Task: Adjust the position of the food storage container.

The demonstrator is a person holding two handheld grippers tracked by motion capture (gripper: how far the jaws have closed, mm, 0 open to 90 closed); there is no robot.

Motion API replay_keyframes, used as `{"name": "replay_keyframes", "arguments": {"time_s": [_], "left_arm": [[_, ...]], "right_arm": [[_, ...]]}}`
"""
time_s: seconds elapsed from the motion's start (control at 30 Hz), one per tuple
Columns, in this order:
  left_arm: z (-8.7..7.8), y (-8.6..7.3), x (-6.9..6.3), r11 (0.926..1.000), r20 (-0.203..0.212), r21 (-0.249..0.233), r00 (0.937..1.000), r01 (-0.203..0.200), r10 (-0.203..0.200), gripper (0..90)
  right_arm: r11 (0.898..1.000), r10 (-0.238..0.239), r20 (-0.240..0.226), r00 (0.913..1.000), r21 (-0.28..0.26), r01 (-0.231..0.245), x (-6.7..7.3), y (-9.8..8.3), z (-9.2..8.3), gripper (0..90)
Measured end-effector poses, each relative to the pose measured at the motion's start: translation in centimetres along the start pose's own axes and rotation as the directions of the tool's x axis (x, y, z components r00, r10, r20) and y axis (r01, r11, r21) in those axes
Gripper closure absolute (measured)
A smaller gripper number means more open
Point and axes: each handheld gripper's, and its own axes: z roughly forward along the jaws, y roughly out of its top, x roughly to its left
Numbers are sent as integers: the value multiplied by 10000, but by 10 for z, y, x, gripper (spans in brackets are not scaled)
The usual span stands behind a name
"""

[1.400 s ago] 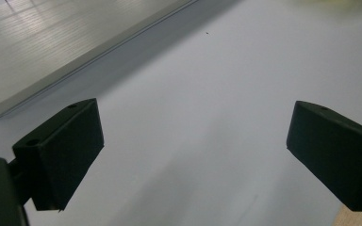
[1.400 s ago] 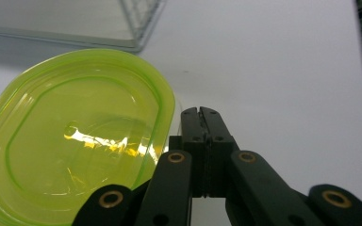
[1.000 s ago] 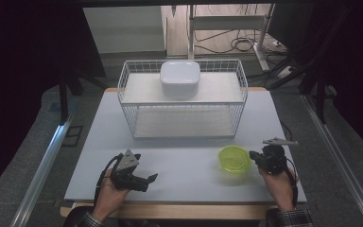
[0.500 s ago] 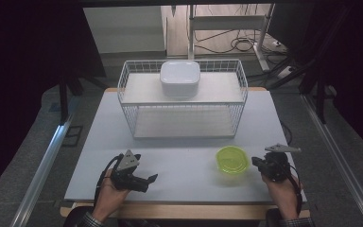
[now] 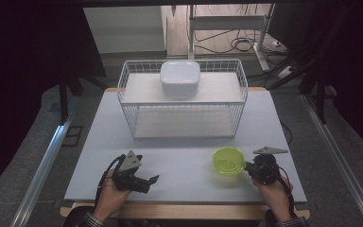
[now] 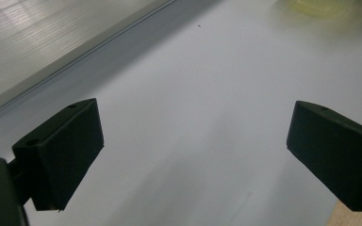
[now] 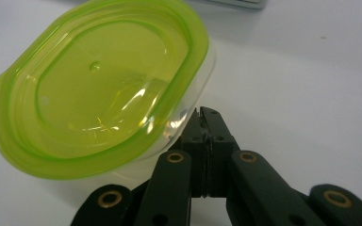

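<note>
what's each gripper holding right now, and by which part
The right gripper is shut beside the lidded green container, near its rim; whether it pinches that edge cannot be told. The left gripper is open over the table, holding nothing.

Left tool (image 5: 152,180): jaws wide apart, held low in left hand (image 5: 109,197). Right tool (image 7: 204,123): jaws pressed together, in right hand (image 5: 275,193).

Near half of the table (image 5: 179,161) lies open to us between both hands; green-lidded container (image 5: 229,161) blocks near right, wire basket rack (image 5: 184,120) bars the far side.
</note>
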Motion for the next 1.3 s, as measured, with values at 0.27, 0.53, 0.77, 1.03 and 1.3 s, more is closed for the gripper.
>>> {"name": "replay_keyframes", "arguments": {"time_s": [0.27, 0.53, 0.77, 1.03, 1.3], "left_arm": [[1, 0, -1, 10000, 25, 44, 10000, -36, 36, 43], [2, 0, -2, 9999, 42, 95, 10000, -75, 75, 42], [2, 0, -2, 9999, 38, 125, 9999, -119, 119, 42], [2, 0, -2, 9998, 42, 148, 9999, -101, 100, 42], [2, 0, -2, 9997, 71, 211, 9999, -143, 142, 41]], "right_arm": [[9999, -46, -689, 9976, 95, 53, 11, 6, 11, 888], [9995, -169, -1462, 9891, 256, 209, 31, 15, 27, 888], [9986, -377, -1919, 9807, 303, 444, 48, 24, 41, 888], [9965, -683, -2378, 9689, 296, 776, 68, 38, 55, 888], [9948, -781, -2621, 9619, 427, 924, 76, 47, 70, 888]]}}
